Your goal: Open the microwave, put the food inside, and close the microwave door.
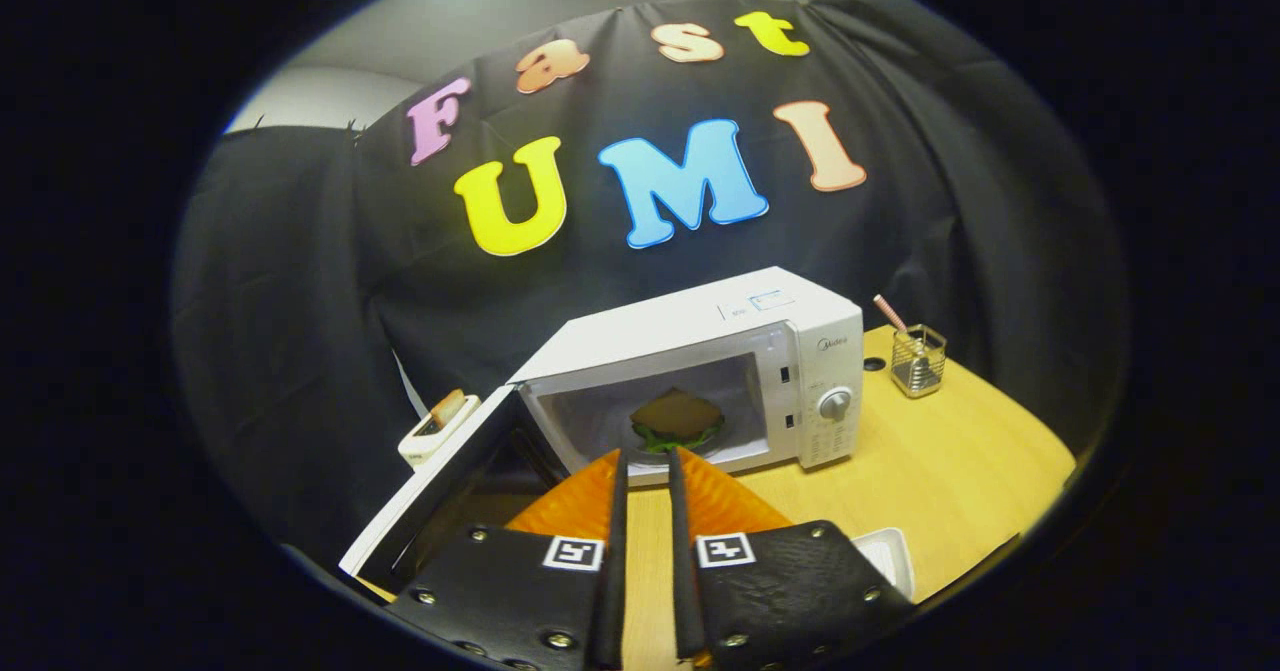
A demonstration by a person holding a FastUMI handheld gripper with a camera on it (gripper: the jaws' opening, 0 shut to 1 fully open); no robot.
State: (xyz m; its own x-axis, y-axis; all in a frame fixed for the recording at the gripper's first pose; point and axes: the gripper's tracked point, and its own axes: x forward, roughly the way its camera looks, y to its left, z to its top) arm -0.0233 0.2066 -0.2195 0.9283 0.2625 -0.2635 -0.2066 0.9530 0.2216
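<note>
The food (677,421), a dark brown slab on green leaves, lies inside the white microwave (700,371) on the wooden desk (950,471), whose door (440,496) hangs open towards the jaws. The gripper (647,466) holds nothing, its jaws parted by a narrow gap just short of the cavity. A brand mark above the dial (835,404) is too small to read; a toaster (440,426) stands beyond the door, a wire holder (918,359) with a striped straw (890,313) past the microwave, and a white tray (890,556) beside the gripper.

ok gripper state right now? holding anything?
Gripper: fingers slightly apart with nothing between them, just short of the open microwave; the sandwich sits inside.
</note>
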